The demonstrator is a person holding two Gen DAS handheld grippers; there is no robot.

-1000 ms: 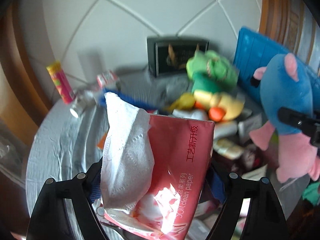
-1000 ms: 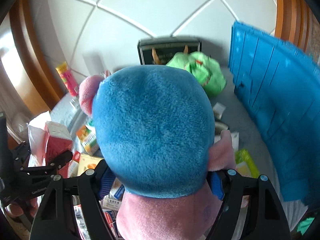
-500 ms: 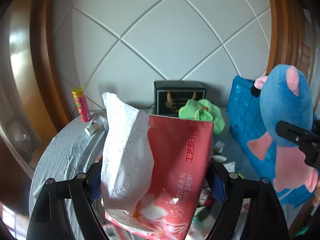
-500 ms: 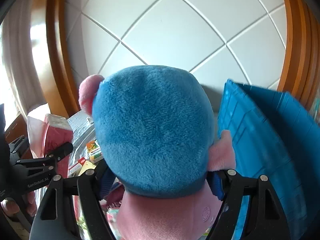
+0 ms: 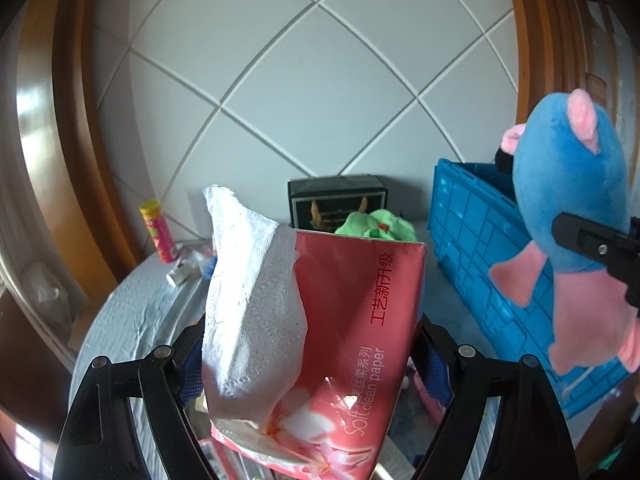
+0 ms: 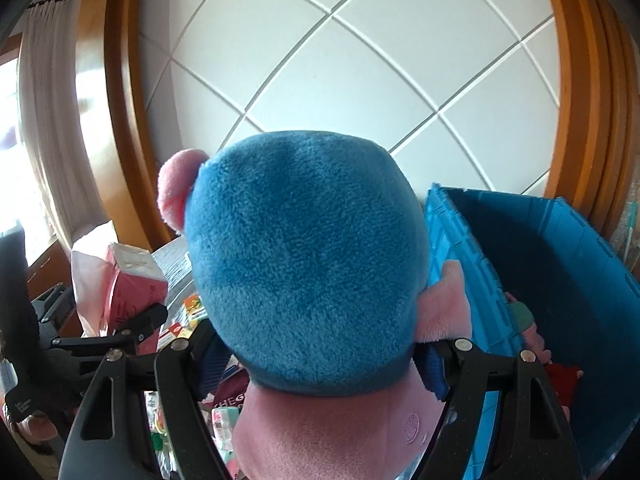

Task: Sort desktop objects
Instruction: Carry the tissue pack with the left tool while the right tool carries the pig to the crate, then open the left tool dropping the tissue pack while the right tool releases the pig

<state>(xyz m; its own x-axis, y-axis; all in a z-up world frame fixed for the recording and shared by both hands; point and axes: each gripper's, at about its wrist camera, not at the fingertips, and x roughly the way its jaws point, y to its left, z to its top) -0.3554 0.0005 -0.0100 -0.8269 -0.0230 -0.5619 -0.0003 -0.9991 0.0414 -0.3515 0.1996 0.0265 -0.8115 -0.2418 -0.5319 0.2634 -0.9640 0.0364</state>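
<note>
The right claw (image 6: 320,364) was clamped on the blue and pink plush toy (image 6: 308,264), soft and rounded, head pointing away from the claw, and the open blue crate (image 6: 560,264) lay just to its right and below, so this hand was the nearer to a drop; the left claw (image 5: 308,364) was closed on the glossy pink tissue pack (image 5: 352,320), upright, a white crinkled tissue (image 5: 252,292) hanging out, held above the desk (image 5: 132,320) and left of the crate.
</note>
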